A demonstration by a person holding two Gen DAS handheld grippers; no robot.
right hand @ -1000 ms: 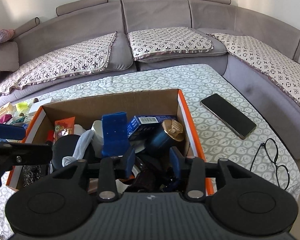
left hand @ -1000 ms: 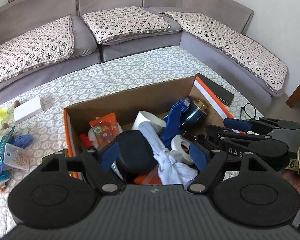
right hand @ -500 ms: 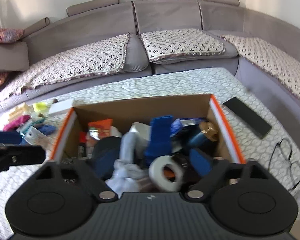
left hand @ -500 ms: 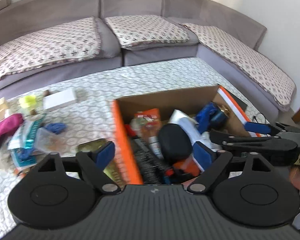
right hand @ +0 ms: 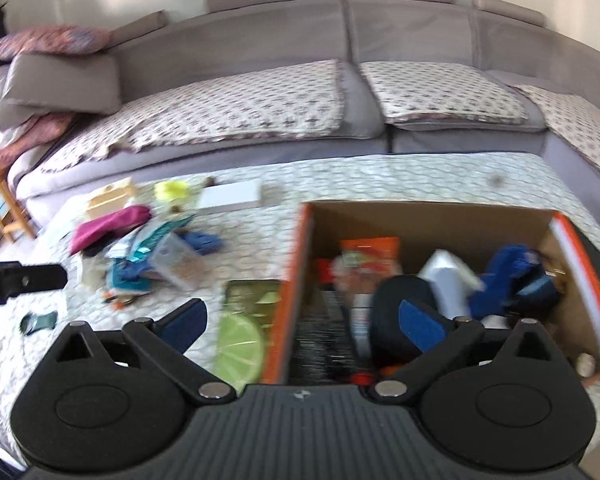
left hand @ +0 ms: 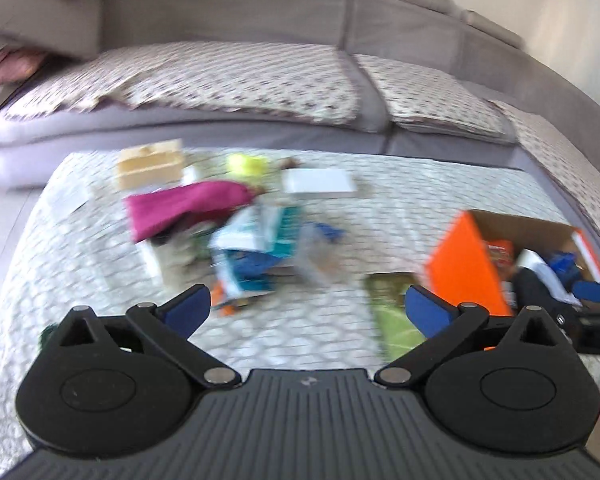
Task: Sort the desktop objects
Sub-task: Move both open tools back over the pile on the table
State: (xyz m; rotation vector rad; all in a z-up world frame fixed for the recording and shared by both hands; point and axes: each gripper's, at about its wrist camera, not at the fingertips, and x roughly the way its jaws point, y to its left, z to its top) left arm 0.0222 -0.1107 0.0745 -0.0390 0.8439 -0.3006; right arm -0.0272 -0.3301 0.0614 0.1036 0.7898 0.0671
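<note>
My left gripper (left hand: 306, 308) hangs over the quilted tabletop just in front of a blurred pile of loose items; its jaws are opening and nothing is between them. In the pile lie a magenta cloth (left hand: 184, 208), teal packets (left hand: 256, 240) and a white flat box (left hand: 320, 182). The orange-sided cardboard box (left hand: 464, 264) stands to the right. My right gripper (right hand: 302, 320) is open and empty above the box's left wall (right hand: 300, 264). Inside the box are a black round case (right hand: 396, 300), a blue item (right hand: 504, 276) and an orange packet (right hand: 370, 252).
A green tin with a lime picture (right hand: 244, 332) lies against the box's left side. A yellow object (left hand: 246, 164) and a pale wooden box (left hand: 150, 164) sit behind the pile. The grey sofa (right hand: 340, 40) wraps around the far side. A wooden stool (right hand: 0, 208) stands far left.
Both views have swung left, away from the box and toward the loose pile. The left jaws have spread wider. The right jaws went from nearly closed to wide apart.
</note>
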